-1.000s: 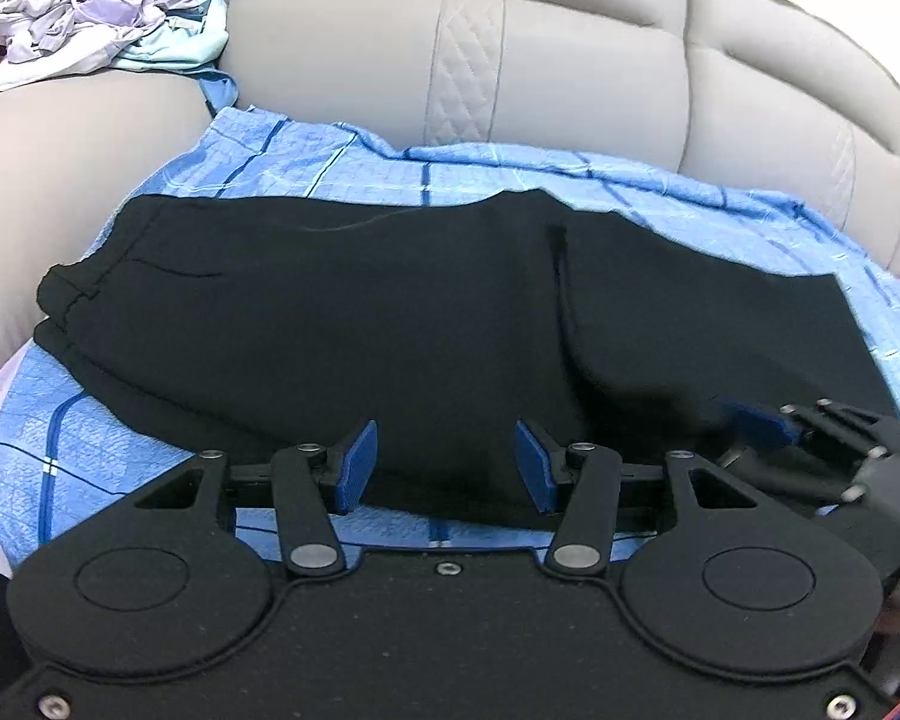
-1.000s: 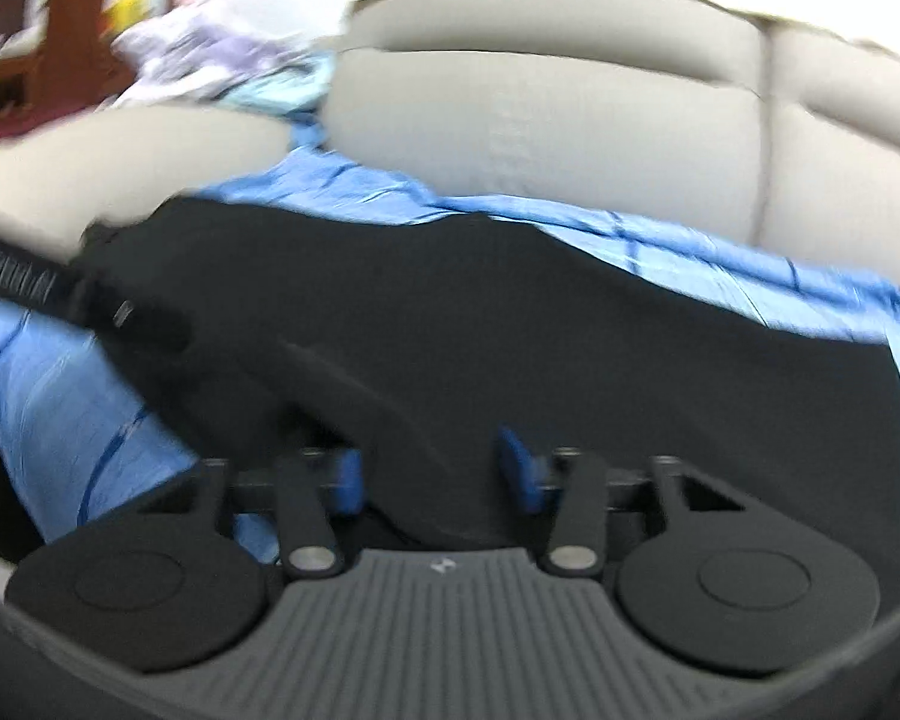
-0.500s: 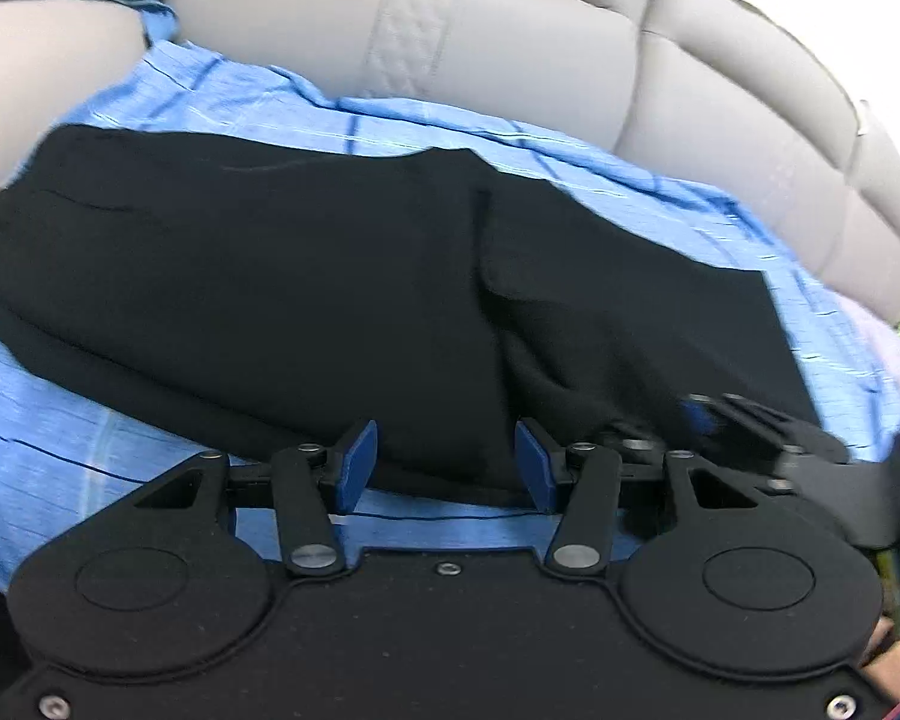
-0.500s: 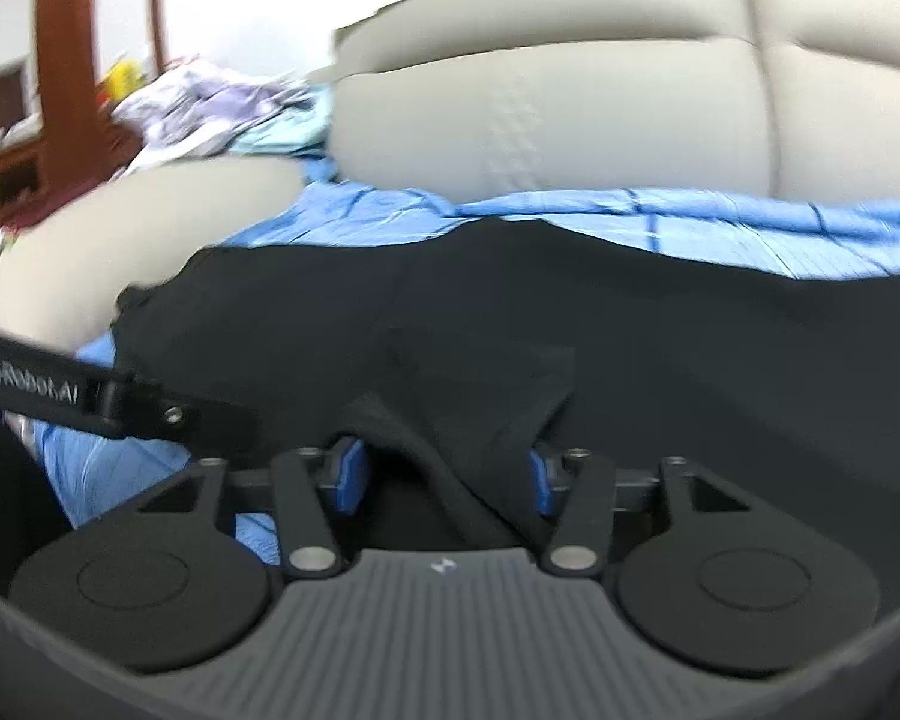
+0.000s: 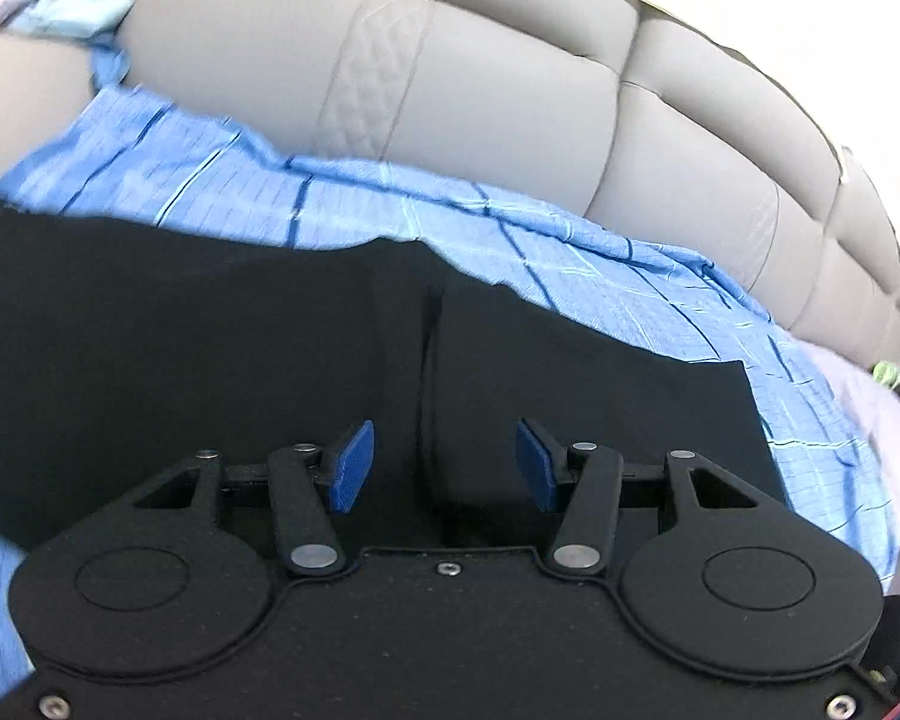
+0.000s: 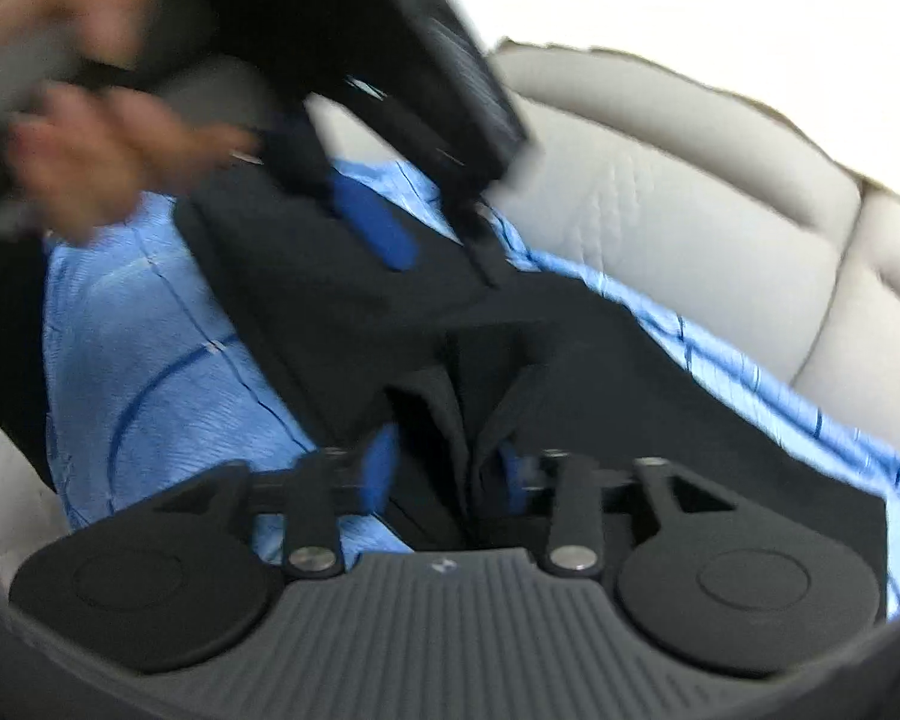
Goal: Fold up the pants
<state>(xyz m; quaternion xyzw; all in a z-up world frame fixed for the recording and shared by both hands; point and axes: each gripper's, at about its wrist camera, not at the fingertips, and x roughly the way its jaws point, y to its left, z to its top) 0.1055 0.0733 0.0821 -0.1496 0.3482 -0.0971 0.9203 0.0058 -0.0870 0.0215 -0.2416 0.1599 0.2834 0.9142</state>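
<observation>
Black fabric pants [image 5: 210,330] lie spread on the blue checked sheet [image 5: 570,252]; right gripper [image 6: 447,474] pinches a bunched edge, left gripper [image 5: 444,459] gapes open: folding barely begun

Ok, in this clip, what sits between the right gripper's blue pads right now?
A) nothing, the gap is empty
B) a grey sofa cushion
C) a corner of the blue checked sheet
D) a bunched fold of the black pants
D: in the right wrist view, a bunched fold of the black pants rises between the fingers of the right gripper, above the blue checked sheet.
</observation>
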